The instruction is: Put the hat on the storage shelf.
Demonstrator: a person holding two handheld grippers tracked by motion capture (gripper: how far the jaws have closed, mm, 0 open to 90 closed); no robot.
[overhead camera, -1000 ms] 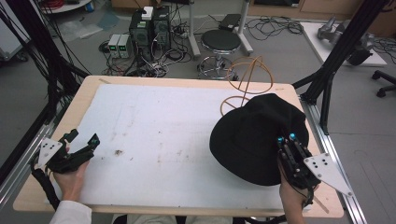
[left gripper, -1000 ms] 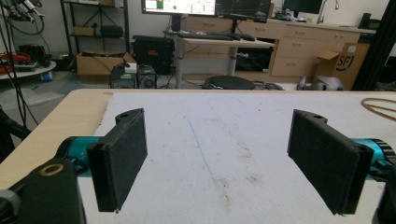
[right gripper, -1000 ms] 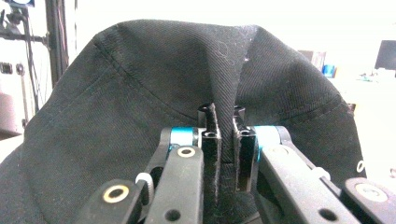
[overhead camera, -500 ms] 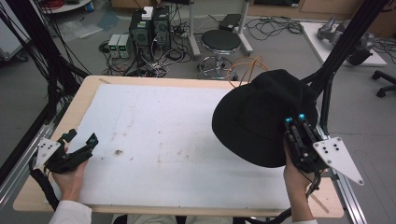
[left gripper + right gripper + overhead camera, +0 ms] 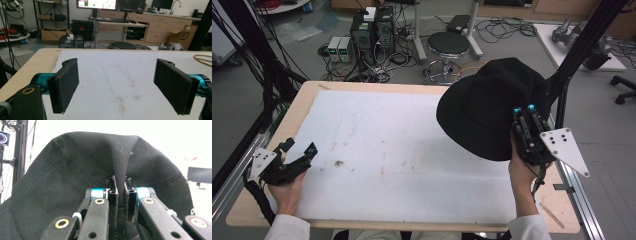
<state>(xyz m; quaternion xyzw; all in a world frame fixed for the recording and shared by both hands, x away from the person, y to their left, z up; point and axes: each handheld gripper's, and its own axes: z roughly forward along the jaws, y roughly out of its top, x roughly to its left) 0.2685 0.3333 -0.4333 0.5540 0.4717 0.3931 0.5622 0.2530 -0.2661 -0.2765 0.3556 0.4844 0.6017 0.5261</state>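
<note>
I see a light wooden table point(image 5: 307, 102) with a white foam-like mat point(image 5: 402, 150) covering nearly all of its top, leaving bare wood as a border, widest along the 9 o'clock edge. The mat carries brownish stains and specks point(image 5: 338, 163), thickest toward 7 o'clock from its middle. In the left gripper view a thin tan loop point(image 5: 203, 59) rests at the mat's 3 o'clock edge.

A black hat point(image 5: 489, 110), a white stained mat point(image 5: 387, 150), black claws with teal joints.
</note>
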